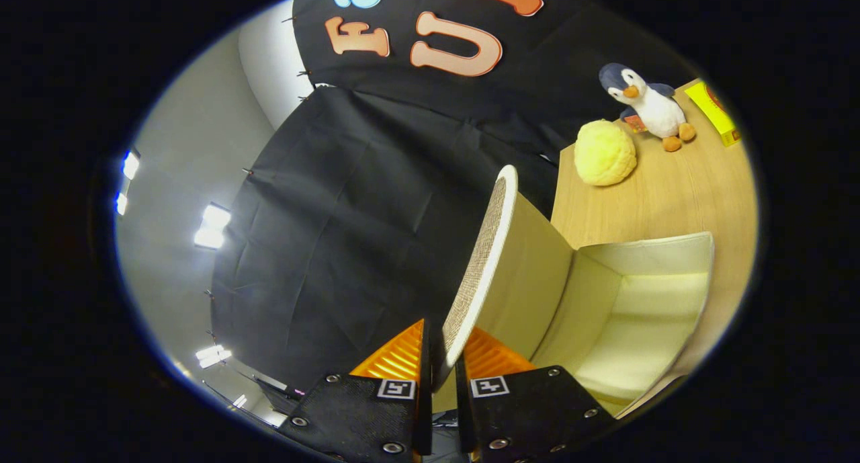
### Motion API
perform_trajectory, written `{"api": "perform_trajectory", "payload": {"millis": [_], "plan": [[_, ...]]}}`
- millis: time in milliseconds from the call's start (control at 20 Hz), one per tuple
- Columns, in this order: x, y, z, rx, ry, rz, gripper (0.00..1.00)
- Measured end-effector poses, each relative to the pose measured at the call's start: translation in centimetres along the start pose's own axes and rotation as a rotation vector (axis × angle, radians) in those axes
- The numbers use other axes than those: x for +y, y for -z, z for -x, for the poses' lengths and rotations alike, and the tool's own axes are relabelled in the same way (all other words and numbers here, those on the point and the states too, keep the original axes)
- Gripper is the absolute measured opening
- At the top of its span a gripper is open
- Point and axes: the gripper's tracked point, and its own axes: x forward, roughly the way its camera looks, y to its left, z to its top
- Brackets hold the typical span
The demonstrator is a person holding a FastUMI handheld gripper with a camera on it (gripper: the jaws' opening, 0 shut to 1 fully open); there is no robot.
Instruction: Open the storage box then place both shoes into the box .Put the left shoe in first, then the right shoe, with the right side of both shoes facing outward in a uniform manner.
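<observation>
Gripping raised lid (480,261), tongs (443,355) closed; cream storage box (645,302) open

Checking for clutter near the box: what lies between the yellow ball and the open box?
In the gripper view, only bare wooden table lies between the yellow plush ball and the box. The fingers pinch its lid.

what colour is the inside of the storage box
Pale cream, seen in the gripper view: storage box, its lid held in the gripper.

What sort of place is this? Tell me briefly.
Probably a staged recording booth, not a home: black cloth wall, wooden table with a penguin toy, and the tool clamping the storage box lid.
</observation>
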Motion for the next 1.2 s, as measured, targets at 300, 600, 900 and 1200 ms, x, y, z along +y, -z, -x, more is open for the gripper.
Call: {"api": "perform_trajectory", "payload": {"millis": [300,600,900,1200], "plan": [[1.8,1.8,-6.5,0.064,0.055,0.054,0.17],[1.6,4.1,-11.9,0.118,0.101,0.041,0.15],[-0.1,4.8,-11.1,0.149,0.158,0.072,0.65],[-6.0,2.2,-1.8,0.061,0.298,0.237,0.87]]}}
